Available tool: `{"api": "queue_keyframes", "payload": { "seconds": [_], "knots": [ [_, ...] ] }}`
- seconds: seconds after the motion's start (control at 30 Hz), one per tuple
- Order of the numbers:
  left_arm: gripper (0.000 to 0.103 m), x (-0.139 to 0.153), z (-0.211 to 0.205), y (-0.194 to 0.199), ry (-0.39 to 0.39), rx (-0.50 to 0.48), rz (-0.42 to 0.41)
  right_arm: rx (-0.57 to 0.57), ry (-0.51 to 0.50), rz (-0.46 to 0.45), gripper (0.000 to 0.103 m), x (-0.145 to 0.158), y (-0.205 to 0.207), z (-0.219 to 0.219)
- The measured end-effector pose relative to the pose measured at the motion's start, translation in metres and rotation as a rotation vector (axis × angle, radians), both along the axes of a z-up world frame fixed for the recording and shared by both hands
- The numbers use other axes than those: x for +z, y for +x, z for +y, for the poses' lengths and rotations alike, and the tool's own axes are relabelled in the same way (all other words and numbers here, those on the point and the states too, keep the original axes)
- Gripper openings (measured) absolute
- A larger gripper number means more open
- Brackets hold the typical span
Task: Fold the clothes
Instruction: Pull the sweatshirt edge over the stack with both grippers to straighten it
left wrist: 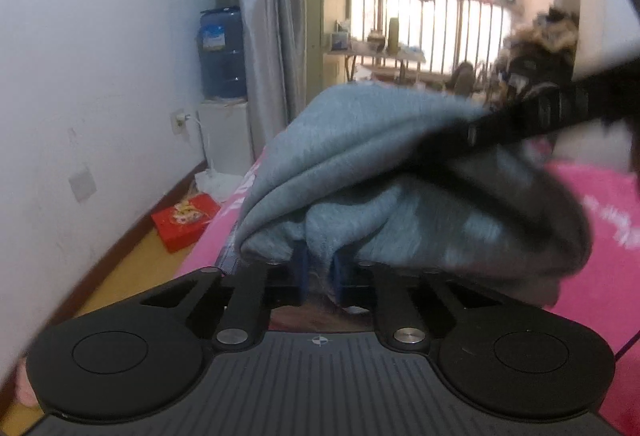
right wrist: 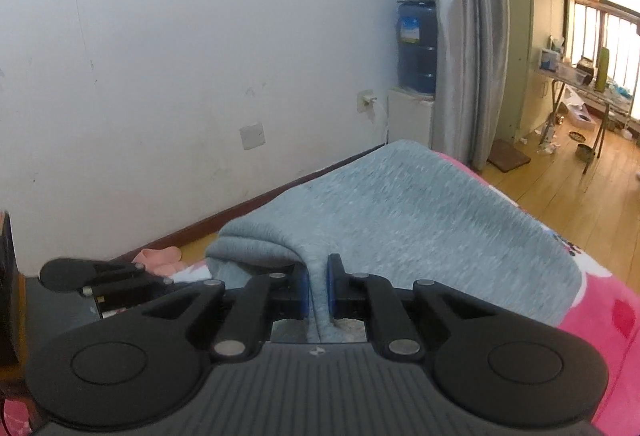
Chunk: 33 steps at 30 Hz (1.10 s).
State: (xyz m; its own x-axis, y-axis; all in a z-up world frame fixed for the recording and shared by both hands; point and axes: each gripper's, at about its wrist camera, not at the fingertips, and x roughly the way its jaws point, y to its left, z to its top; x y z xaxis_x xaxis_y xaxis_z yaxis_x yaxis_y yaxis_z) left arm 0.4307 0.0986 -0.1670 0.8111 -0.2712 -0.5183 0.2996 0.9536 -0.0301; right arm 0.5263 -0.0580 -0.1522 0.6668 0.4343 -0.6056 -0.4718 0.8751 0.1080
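A grey knit garment [left wrist: 360, 140] lies bunched on a pink blanket [left wrist: 600, 204]. In the left wrist view my left gripper [left wrist: 319, 268] is shut on a gathered fold at the garment's near edge, its blue pads nearly buried in cloth. A blurred black bar [left wrist: 520, 120], part of the other tool, crosses the garment at upper right. In the right wrist view the grey garment [right wrist: 420, 220] spreads away over the pink blanket [right wrist: 608, 316]. My right gripper [right wrist: 318, 284] is shut on a thin vertical pleat of it, which hangs down between the blue pads.
A white wall runs along the left. A water dispenser with a blue bottle [right wrist: 416, 48] and a grey curtain [right wrist: 464, 36] stand at the far end. A red box [left wrist: 184, 222] lies on the wooden floor. A cluttered table [right wrist: 580, 84] stands by the balcony railing.
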Motion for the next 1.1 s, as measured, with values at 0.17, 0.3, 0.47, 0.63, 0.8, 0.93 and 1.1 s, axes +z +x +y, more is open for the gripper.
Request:
{"api": "queue_keyframes", "payload": {
  "seconds": [0.17,0.3,0.47,0.63,0.8,0.93,1.1],
  "knots": [
    [0.007,0.012,0.001,0.002,-0.094,-0.039,-0.051,0.013,-0.001,0.016,0.011,0.001,-0.007,-0.003],
    [0.007,-0.003,-0.009,0.017,-0.078,-0.067,-0.042,0.015,0.027,-0.007,0.011,0.006,-0.006,-0.007],
    [0.008,-0.004,-0.013,0.022,-0.114,-0.016,-0.093,0.061,0.038,-0.050,0.011,0.013,-0.008,-0.008],
    [0.010,-0.025,-0.027,0.026,-0.008,-0.042,-0.127,0.126,0.038,-0.047,0.011,0.013,-0.013,-0.005],
    [0.015,-0.013,-0.008,0.023,-0.100,-0.063,-0.069,0.161,0.017,-0.002,0.011,0.002,-0.009,-0.005],
    [0.029,-0.010,0.016,0.015,-0.161,-0.095,0.020,0.201,-0.033,-0.019,0.011,-0.004,-0.011,0.000],
    [0.032,-0.011,0.042,0.005,-0.196,-0.071,0.118,0.276,-0.153,-0.063,0.013,-0.029,-0.022,0.016]
  ]
}}
